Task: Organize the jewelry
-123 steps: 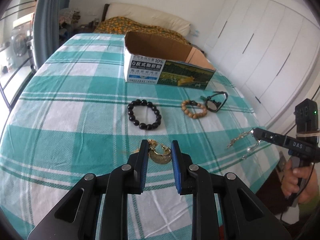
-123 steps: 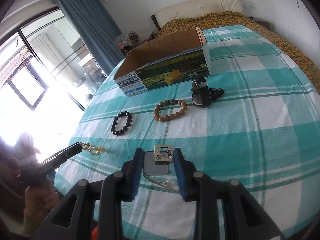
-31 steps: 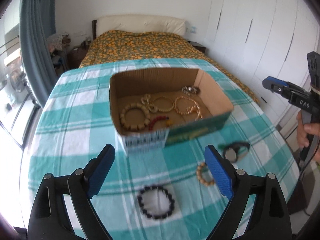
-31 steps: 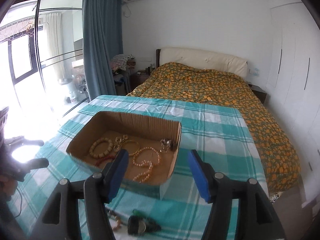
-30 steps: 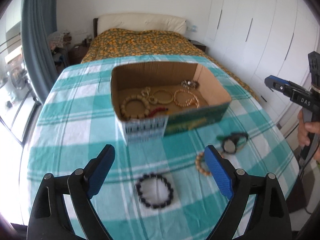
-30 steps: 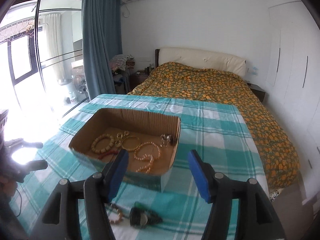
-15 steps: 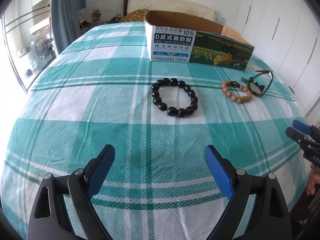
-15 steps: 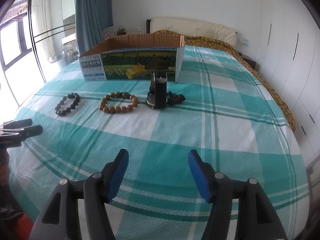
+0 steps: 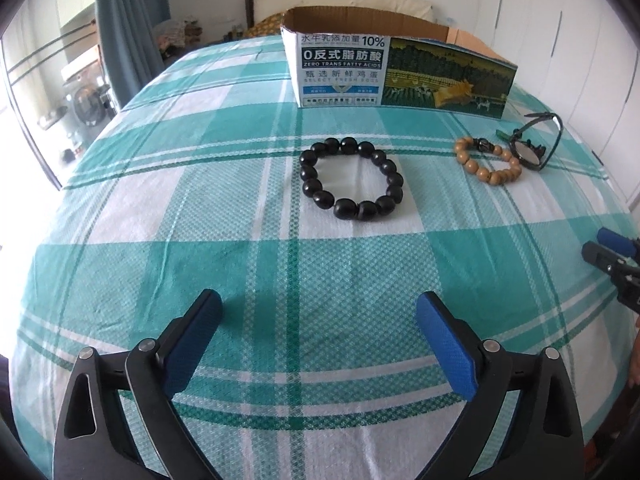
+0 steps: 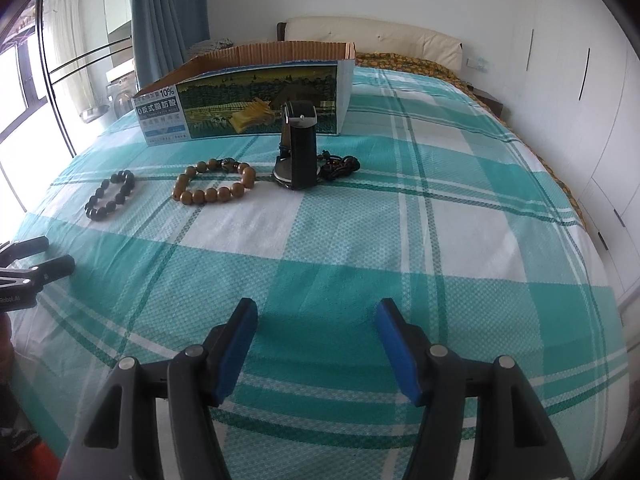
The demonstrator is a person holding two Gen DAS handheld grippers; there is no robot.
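Note:
A black bead bracelet lies on the checked tablecloth straight ahead of my left gripper, which is open and empty near the front edge. A brown wooden bead bracelet and a black wristwatch lie to its right. The open cardboard box stands behind them. In the right wrist view my right gripper is open and empty, with the watch, the brown bracelet, the black bracelet and the box beyond it.
The table is covered by a teal and white checked cloth. A bed lies behind it, white wardrobes at the right, a window and blue curtain at the left.
Both grippers have come down from above the box, where they hung a second ago, to low over the table's front edge. In the last half second they moved slightly closer. Both stay open.

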